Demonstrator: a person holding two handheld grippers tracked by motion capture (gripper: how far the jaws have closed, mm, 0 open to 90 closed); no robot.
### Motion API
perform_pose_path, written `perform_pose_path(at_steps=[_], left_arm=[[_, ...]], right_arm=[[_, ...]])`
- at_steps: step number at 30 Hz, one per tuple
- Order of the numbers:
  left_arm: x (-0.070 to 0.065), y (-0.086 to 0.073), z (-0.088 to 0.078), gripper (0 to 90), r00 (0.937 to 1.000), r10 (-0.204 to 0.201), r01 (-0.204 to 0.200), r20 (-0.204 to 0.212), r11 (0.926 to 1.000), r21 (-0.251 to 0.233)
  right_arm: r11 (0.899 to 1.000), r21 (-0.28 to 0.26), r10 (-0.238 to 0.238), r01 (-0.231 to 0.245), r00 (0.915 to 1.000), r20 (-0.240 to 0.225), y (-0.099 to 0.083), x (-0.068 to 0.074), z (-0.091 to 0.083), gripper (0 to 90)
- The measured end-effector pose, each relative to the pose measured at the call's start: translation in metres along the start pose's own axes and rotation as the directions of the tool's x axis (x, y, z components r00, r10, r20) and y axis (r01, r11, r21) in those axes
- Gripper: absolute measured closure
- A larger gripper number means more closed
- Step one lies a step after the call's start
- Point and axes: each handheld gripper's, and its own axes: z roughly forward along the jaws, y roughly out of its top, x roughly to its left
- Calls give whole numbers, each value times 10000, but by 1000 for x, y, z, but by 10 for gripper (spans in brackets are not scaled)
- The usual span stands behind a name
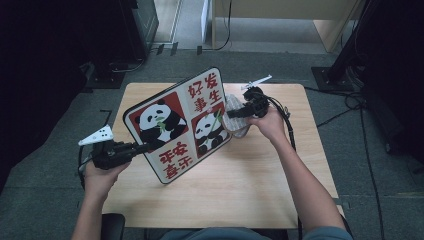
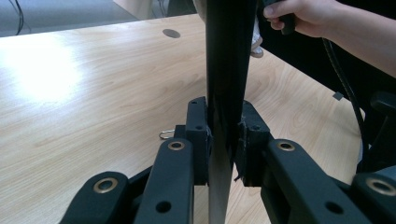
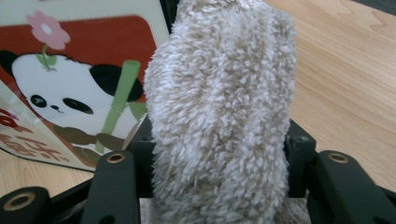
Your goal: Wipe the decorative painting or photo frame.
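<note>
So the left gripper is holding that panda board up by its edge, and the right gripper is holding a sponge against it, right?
Not quite. The right gripper holds a fluffy beige cloth, not a sponge; the right gripper view shows its pile. The rest stands: the left gripper clamps the panda board by its edge.

Overhead light glares on the table (image 2: pixel 51 74); surrounding room dim, frames soft.

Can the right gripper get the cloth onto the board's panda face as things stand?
Probably yes: the right gripper holds the cloth beside the board, printed face toward it, nothing between.
</note>
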Motion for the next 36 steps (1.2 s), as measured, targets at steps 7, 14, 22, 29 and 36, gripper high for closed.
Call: perform_pose_path(at_steps=[7, 14, 22, 29, 36], left_arm=[[0, 0, 0, 784, 10000, -7, 7, 35, 10000, -24], [-1, 0, 0, 783, 10000, 14, -14, 3, 10000, -23], [-1, -1, 1, 784, 10000, 13, -13, 21, 10000, -35], [-2, -1, 1, 784, 10000, 30, -30, 53, 10000, -24], [-2, -1, 1, 783, 10000, -4, 4, 59, 10000, -17]], right_arm=[[10000, -24, -9, 9, 10000, 51, -11, -2, 7, 464], [9999, -6, 126, -126, 9999, 60, -25, -5, 16, 461], [9999, -8, 132, -132, 9999, 106, -38, -8, 23, 458], [9999, -22, 169, -169, 9997, 176, -50, -10, 31, 456], [9994, -10, 356, -356, 9991, 217, -65, -13, 40, 455]])
